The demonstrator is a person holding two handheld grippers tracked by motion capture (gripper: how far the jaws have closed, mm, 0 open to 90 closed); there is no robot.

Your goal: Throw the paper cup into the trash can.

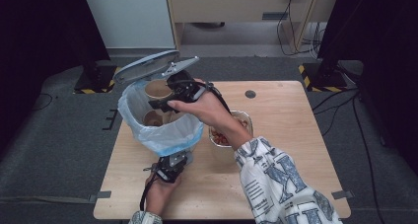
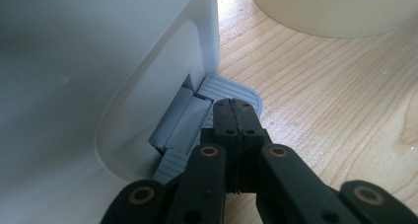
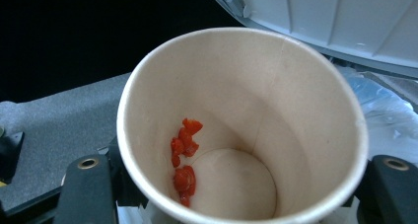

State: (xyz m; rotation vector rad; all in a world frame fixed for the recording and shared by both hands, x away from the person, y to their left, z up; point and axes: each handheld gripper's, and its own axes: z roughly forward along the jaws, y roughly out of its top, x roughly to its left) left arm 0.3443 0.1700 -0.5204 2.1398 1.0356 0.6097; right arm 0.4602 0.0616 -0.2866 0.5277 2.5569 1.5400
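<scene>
A white pedal bin (image 1: pixel 162 135) lined with a pale blue bag stands at the table's left, its grey lid (image 1: pixel 145 65) raised. My right gripper (image 1: pixel 161 96) is shut on a paper cup (image 1: pixel 157 88) and holds it tilted over the bin's mouth. In the right gripper view the paper cup (image 3: pixel 236 125) sits between my jaws, with red food bits (image 3: pixel 183 157) stuck to its inner wall. A second cup (image 1: pixel 153 118) lies inside the bag. My left gripper (image 1: pixel 180 157) is shut, and its tips (image 2: pixel 236 113) rest on the bin's grey pedal (image 2: pixel 231 88).
A shallow container (image 1: pixel 245 119) with red food stands on the wooden table (image 1: pixel 286 115) just right of the bin, under my right forearm. In the left gripper view a pale round container (image 2: pixel 335 12) stands beyond the pedal. Grey floor surrounds the table.
</scene>
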